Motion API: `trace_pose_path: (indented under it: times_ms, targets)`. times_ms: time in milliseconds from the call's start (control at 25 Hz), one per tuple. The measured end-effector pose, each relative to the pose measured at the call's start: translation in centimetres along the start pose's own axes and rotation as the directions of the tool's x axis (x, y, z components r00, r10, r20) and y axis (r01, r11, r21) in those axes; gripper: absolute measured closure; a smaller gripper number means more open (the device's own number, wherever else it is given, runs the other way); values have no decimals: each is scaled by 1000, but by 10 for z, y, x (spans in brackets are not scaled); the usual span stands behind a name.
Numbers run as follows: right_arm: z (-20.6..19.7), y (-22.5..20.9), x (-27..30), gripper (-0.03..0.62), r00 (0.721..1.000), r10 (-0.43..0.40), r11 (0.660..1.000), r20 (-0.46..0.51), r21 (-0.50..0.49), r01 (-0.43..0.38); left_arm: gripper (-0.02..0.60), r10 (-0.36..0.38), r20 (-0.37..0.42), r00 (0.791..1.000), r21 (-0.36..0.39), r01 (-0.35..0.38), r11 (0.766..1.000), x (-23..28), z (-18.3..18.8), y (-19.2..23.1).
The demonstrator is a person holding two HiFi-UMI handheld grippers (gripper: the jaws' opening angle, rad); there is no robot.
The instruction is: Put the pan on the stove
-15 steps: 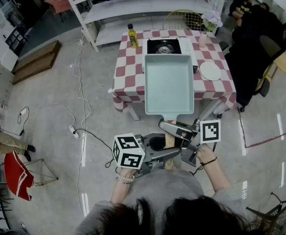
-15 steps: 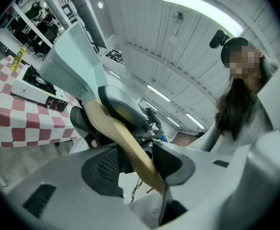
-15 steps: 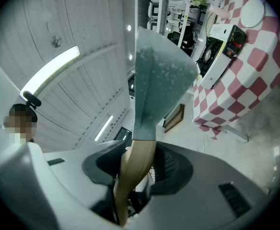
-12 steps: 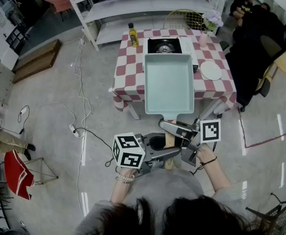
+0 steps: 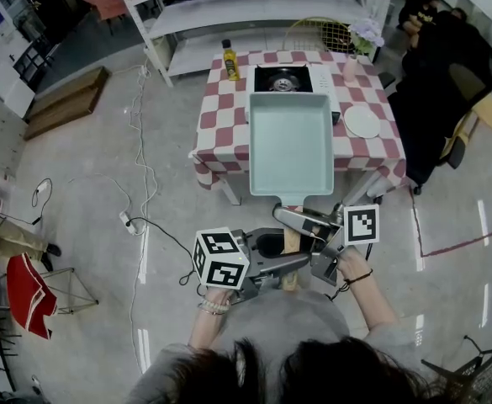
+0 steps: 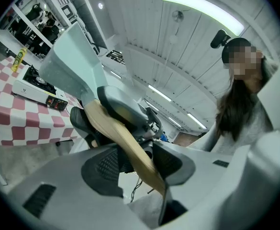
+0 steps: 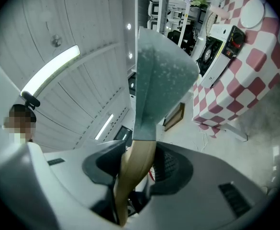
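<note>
A pale green rectangular pan [image 5: 291,146] hangs level in front of me, over the near part of the checkered table [image 5: 214,116]. Its wooden handle [image 5: 292,244] points back toward me. My left gripper [image 5: 272,268] is shut on the handle's near end, and my right gripper [image 5: 306,224] is shut on it closer to the pan. In the left gripper view the handle [image 6: 125,138] lies between the pads. The right gripper view shows the handle [image 7: 132,171] clamped, with the pan [image 7: 159,75] rising beyond. The portable stove [image 5: 283,80] sits at the table's far side, past the pan.
A yellow bottle [image 5: 227,61] stands at the table's far left, a white plate [image 5: 362,122] at its right, and a pink vase with flowers [image 5: 352,57] at the far right corner. White shelves [image 5: 254,7] stand behind. A person in black [image 5: 439,66] sits at the right. Cables [image 5: 136,217] trail on the floor at left.
</note>
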State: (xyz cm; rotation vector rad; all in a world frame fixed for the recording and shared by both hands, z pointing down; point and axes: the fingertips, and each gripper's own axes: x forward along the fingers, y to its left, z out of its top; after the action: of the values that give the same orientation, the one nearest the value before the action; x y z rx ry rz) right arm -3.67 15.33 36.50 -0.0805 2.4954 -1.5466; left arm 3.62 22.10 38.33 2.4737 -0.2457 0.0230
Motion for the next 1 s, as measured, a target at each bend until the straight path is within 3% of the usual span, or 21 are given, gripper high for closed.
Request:
trace_pose_path:
  times_ms: [1000]
  targets:
    - [7, 5, -28, 419, 999, 16, 1000, -44, 25, -15, 391, 55, 39, 998, -15, -54, 998, 32, 4, -6]
